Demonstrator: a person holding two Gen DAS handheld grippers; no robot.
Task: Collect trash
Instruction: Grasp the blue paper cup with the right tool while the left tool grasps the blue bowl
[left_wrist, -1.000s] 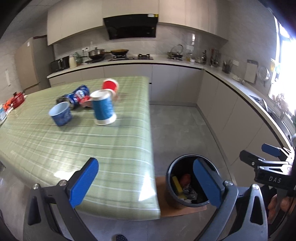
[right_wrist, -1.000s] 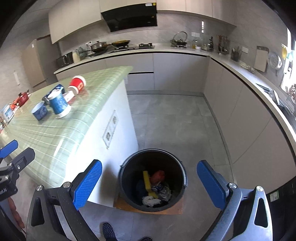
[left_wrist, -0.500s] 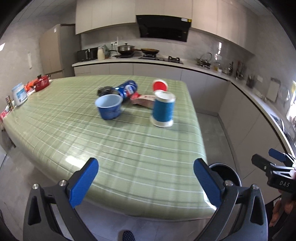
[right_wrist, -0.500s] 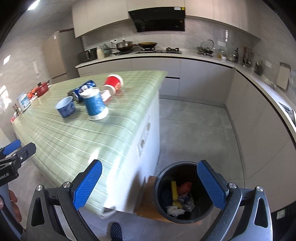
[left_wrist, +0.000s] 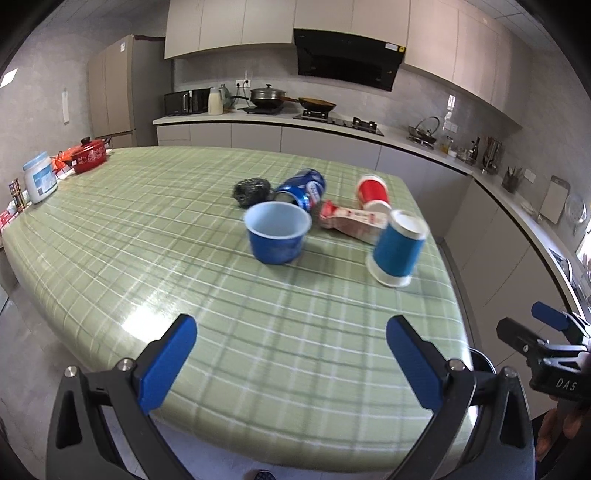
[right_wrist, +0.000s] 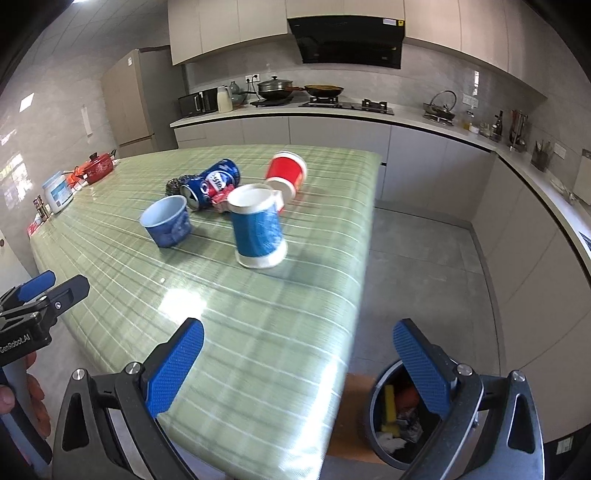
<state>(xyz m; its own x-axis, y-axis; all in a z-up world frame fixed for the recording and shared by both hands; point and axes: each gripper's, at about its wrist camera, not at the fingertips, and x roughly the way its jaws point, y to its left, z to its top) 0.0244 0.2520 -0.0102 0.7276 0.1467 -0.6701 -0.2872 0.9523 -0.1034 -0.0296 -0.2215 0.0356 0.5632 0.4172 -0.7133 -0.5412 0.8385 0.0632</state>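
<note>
Trash lies in a cluster on the green checked table (left_wrist: 184, 258): an upright blue bowl cup (left_wrist: 277, 237), an upside-down blue paper cup (left_wrist: 399, 252), a tipped red cup (left_wrist: 372, 192), a blue can on its side (left_wrist: 302, 188), a crumpled red-and-white wrapper (left_wrist: 351, 220) and a dark crumpled ball (left_wrist: 249, 190). My left gripper (left_wrist: 291, 365) is open over the table's near edge, holding nothing. My right gripper (right_wrist: 306, 369) is open too, above the table's near corner. The black bin (right_wrist: 400, 417) on the floor holds trash. Blue cup (right_wrist: 258, 229) and red cup (right_wrist: 286, 172) also face the right wrist view.
A red pot (left_wrist: 88, 154) and a white jar (left_wrist: 40, 177) stand at the table's far left. Kitchen counters with a stove (left_wrist: 332, 120) line the back and right walls. Grey floor (right_wrist: 424, 266) lies open between table and cabinets. A hand (right_wrist: 22, 387) holds the left gripper.
Both grippers have swung left from the bin toward the table. The trash cluster now sits centred ahead, and the bin has slid to the lower right of the views.
</note>
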